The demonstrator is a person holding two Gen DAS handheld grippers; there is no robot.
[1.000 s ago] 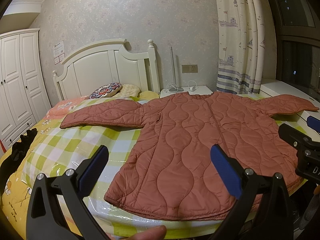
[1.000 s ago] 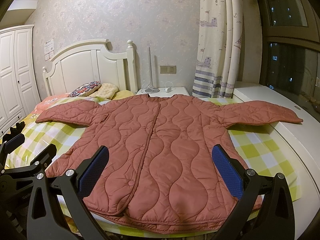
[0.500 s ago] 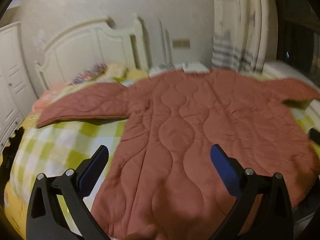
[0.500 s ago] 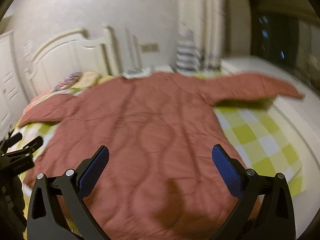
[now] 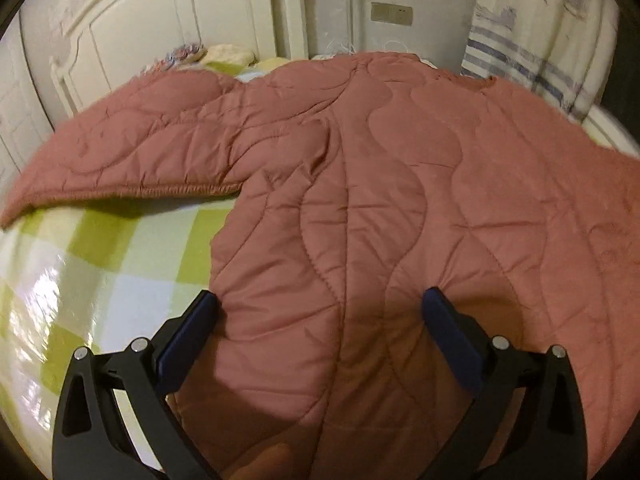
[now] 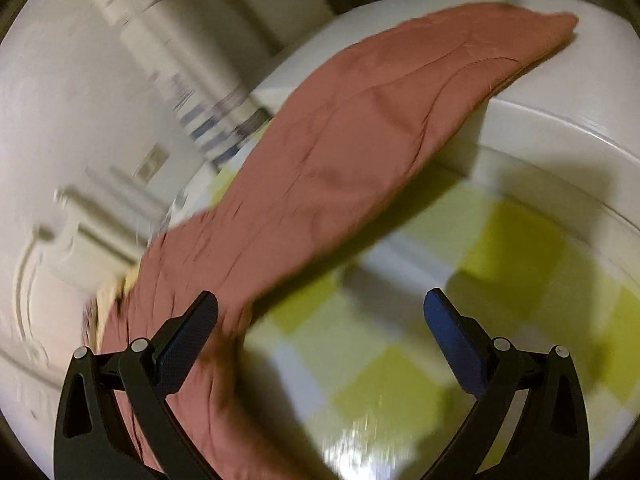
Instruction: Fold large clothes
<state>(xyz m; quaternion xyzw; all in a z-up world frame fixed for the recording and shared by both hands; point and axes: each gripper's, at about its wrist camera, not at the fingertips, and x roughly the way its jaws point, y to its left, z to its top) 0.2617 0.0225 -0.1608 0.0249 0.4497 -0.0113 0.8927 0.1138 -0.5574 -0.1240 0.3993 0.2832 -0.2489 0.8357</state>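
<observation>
Checked sheet (image 5: 120, 256) lower left; white headboard (image 5: 180, 20) upper left; pillows (image 5: 208, 54) below it; striped curtain (image 5: 528, 64) upper right.

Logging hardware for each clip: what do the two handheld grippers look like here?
Both look identical. The left gripper and right gripper each have two black angular arms with triangular cut-outs, silver round pins at the joints, and flat dark blue pads on the fingers. No cables, markings or sleeves show.
</observation>
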